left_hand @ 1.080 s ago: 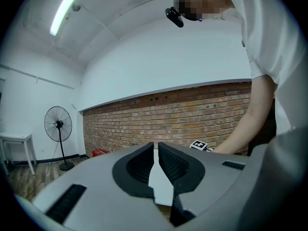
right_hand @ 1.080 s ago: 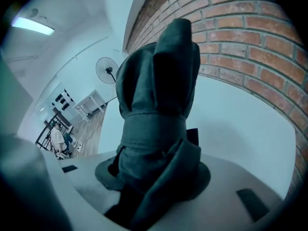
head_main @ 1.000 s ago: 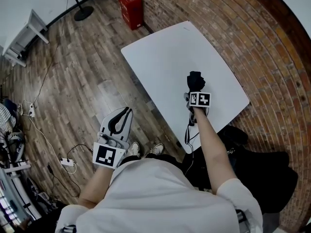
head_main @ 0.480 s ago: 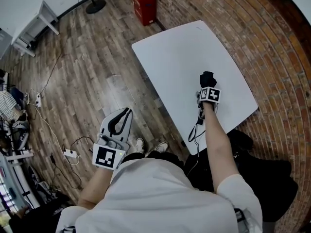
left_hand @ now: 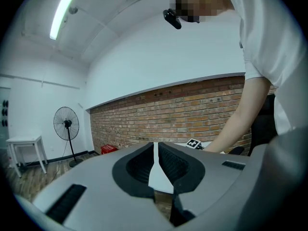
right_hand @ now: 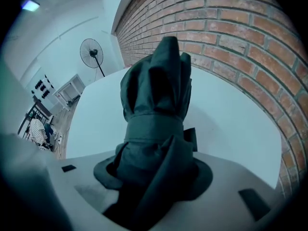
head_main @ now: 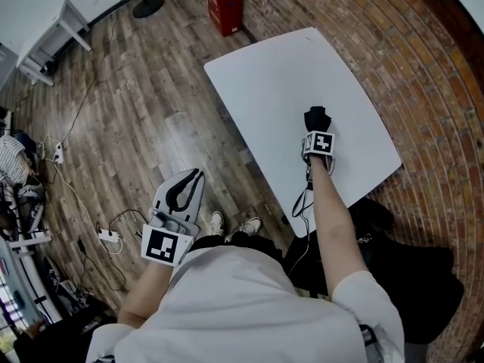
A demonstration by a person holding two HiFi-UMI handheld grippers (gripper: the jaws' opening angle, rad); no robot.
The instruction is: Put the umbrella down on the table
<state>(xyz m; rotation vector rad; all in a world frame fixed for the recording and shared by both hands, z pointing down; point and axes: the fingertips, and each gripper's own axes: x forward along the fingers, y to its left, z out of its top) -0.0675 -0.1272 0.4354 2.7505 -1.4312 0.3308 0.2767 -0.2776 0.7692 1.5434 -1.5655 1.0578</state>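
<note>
The right hand-held gripper [head_main: 317, 133] tilts steeply down over the white rectangular table [head_main: 272, 82], its jaws just easing apart around the folded dark fabric umbrella [head_main: 318, 117], which fills the gap between them; the left hand-held gripper [head_main: 195, 177] hangs off the table, jaws pressed almost together, empty

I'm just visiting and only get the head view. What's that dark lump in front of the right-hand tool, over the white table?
Observer: The right gripper view shows it's a folded dark umbrella, strapped shut round its middle.
Operator: Is the tool actually holding it?
Observer: Yes. Its fabric fills the gap between the jaws of the right gripper, which have just been opening slightly.
Operator: And the other tool, down by the floor?
Observer: The left gripper view shows the left gripper with its jaws nearly together and nothing between them.
</note>
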